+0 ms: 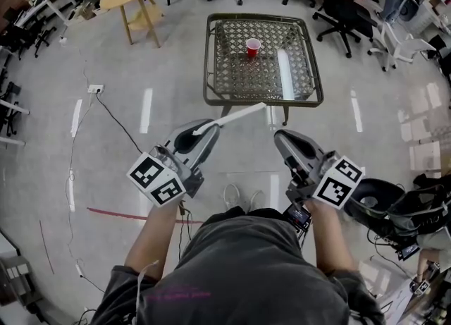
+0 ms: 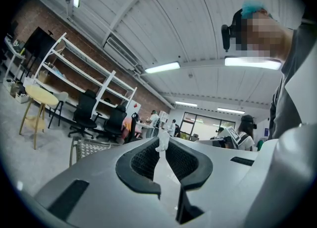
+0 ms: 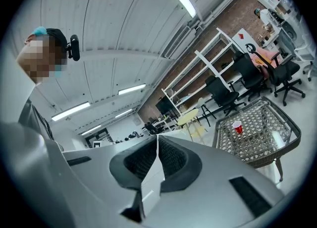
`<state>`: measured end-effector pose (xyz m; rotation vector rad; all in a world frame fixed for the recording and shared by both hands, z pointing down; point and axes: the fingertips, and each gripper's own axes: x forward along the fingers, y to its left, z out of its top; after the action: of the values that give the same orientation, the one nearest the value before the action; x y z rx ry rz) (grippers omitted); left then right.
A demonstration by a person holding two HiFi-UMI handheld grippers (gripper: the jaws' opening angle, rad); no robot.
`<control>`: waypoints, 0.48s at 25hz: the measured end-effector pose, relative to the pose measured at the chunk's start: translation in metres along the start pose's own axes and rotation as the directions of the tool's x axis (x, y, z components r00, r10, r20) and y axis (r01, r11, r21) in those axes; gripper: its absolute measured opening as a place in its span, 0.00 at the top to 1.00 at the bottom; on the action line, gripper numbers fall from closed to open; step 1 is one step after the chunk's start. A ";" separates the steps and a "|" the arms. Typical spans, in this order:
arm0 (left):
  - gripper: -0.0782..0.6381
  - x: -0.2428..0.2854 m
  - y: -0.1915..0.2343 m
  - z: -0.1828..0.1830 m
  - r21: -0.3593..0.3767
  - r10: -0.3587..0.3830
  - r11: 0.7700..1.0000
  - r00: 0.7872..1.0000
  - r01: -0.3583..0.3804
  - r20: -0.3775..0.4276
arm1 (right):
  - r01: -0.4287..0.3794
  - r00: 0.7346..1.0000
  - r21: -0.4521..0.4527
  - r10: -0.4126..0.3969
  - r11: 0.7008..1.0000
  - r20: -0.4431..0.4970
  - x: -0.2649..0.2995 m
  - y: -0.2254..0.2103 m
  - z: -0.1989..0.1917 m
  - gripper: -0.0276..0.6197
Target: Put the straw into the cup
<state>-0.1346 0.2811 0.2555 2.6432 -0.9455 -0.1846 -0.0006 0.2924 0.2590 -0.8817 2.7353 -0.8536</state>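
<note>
Left hand-held gripper [image 1: 211, 127] clamps the straw [image 1: 239, 113], right hand-held gripper [image 1: 281, 137] is closed, empty; I'd keep it steady heading to the top-centre cup [image 1: 252, 47].

White straw [image 1: 236, 114], long and straight, near end pinched in my left gripper [image 1: 210, 127], free end slanting out toward 2 o'clock, red cup [image 1: 253, 47] upright, mouth open, on the table [image 1: 232, 70] at 12 o'clock, well apart from the straw.
</note>
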 end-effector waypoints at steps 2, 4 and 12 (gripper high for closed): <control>0.82 -0.002 0.002 0.002 0.000 -0.002 1.000 1.000 0.002 0.001 | 0.003 1.000 -0.002 -0.003 1.000 0.003 0.002 0.003 0.001 0.93; 0.82 -0.010 0.001 0.003 0.002 -0.007 1.000 1.000 0.007 0.003 | 0.007 1.000 -0.005 -0.007 1.000 0.006 0.003 0.011 -0.003 0.93; 0.82 -0.014 0.001 0.008 0.013 -0.016 1.000 1.000 0.016 0.007 | 0.021 1.000 -0.014 -0.021 1.000 0.020 0.003 0.012 -0.001 0.93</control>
<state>-0.1480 0.2876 0.2486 2.6640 -0.9311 -0.1925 -0.0088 0.2990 0.2532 -0.9183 2.7233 -0.8255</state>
